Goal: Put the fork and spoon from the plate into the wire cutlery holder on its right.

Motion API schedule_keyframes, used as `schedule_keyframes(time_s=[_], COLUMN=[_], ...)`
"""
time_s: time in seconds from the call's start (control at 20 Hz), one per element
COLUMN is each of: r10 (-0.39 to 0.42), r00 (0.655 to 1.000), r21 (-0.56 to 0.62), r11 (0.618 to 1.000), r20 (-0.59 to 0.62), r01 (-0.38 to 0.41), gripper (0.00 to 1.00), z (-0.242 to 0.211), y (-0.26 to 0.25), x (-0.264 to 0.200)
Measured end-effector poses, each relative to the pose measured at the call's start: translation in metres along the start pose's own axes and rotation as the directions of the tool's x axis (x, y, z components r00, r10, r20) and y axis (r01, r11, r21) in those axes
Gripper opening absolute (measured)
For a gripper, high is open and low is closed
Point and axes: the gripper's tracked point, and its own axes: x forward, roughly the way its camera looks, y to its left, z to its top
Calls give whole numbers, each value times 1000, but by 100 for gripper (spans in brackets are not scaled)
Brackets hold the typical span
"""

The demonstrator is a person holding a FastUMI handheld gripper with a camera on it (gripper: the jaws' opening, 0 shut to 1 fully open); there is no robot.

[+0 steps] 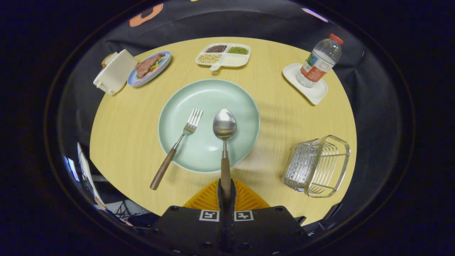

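Gripper (226, 193): fingers closed on the spoon's wooden handle, one pressing from each side, just short of the plate's near rim.
Spoon (224, 124): gripped by the handle end; bowl faces up over the right half of the plate, the metal neck crossing the near rim. Whether the bowl touches the plate, I cannot tell.
Fork (177, 144): lies on the left half of the plate, tines up near the centre, wooden handle slanting out over the near-left rim onto the table.
Plate (199, 96): pale green, round, at the middle of the table.
Holder (317, 165): wire basket on the table to the right of the plate, apart from it, tilted in this view.
Table (124, 135): round, light wood.
Bottle (319, 62): clear with a red cap, standing on a white tray (312, 93) beyond the holder.
Divided dish (223, 55): white, with beans and grains, beyond the plate.
Blue plate (149, 69): holds meat, far left; a white box (114, 73) sits beside it.
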Motion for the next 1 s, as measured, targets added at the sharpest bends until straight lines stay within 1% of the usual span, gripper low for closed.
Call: schedule_keyframes(time_s=[0.35, 0.5, 0.65, 0.8, 1.0], r10=[31, 41, 38, 8, -40], r00=[997, 994, 990, 987, 986], r21=[4, 17, 49, 88, 139], r11=[999, 999, 998, 996, 990], r20=[66, 104, 138, 162, 160], r01=[-31, -43, -46, -23, 18], gripper=[0, 0, 0, 0, 0], z=[14, 18, 17, 10, -9], y=[-2, -12, -35, -72, -117], x=[-54, -83, -110, -133, -144])
